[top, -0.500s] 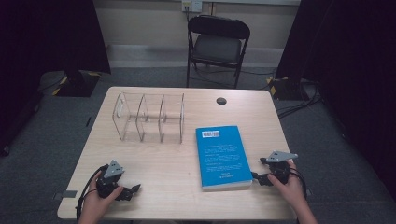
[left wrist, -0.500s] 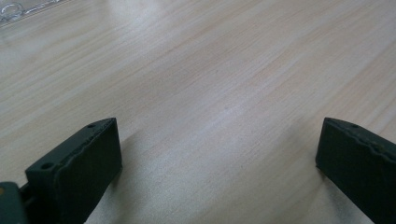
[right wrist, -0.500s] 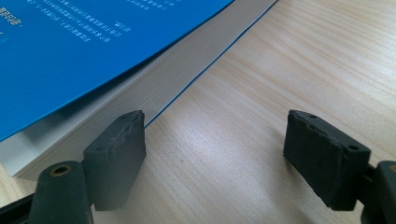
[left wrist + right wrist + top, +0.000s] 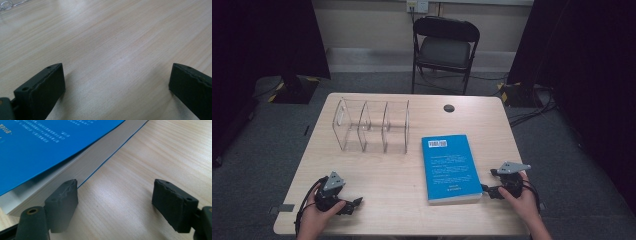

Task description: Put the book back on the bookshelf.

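Note:
A blue book [image 4: 449,167] lies flat on the wooden table [image 4: 387,175], right of the middle, cover up. My right gripper [image 4: 490,189] rests on the table at the book's near right corner and points at it. In the right gripper view its jaws [image 4: 115,202] stand open over bare wood, and one jaw sits close to the book's page edge [image 4: 75,170]. My left gripper [image 4: 354,204] lies near the table's front left corner. Its jaws [image 4: 117,82] are wide open with only tabletop between them.
A clear plastic rack [image 4: 372,125] with three slots stands at the back left of the table. A small black round disc [image 4: 449,108] lies near the far edge. A black folding chair [image 4: 444,45] stands beyond the table. Dark curtains hang on both sides.

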`<state>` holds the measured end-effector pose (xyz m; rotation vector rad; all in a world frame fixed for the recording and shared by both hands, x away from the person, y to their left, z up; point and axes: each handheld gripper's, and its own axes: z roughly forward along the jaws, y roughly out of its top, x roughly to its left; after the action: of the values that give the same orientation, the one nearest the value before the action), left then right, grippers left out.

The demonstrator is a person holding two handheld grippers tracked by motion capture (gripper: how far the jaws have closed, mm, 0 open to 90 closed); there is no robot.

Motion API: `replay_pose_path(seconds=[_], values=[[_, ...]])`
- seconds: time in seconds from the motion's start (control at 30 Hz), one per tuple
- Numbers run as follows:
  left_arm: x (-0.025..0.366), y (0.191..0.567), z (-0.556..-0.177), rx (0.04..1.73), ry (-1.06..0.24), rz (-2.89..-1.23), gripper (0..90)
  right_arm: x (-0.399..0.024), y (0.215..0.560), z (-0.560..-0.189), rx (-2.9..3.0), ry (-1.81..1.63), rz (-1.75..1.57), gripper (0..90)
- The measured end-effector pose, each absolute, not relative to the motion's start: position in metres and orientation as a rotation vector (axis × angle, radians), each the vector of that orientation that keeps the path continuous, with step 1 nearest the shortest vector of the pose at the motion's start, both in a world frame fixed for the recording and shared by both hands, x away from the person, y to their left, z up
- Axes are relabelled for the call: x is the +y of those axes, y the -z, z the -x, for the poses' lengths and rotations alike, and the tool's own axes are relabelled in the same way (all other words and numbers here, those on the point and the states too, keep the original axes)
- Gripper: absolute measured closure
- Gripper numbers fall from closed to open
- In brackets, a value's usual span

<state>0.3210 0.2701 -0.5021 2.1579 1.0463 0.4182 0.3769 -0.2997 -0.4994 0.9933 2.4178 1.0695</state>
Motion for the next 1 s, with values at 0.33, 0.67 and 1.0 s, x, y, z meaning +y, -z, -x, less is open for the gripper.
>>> replay_pose_path(seconds=[0.33,0.67,1.0], values=[[0.271,0.501,-0.319,1.040,-0.414,-2.153,3.1,-0.302,0.498,-0.375,2.474,-1.070,-0.961,14.3],[0.264,0.499,-0.323,1.045,-0.410,-2.171,6.5,-0.304,0.493,-0.367,2.511,-1.086,-0.928,15.4],[0.253,0.493,-0.324,1.001,-0.402,-2.203,16.0,-0.309,0.490,-0.349,2.561,-1.162,-0.866,15.5]])
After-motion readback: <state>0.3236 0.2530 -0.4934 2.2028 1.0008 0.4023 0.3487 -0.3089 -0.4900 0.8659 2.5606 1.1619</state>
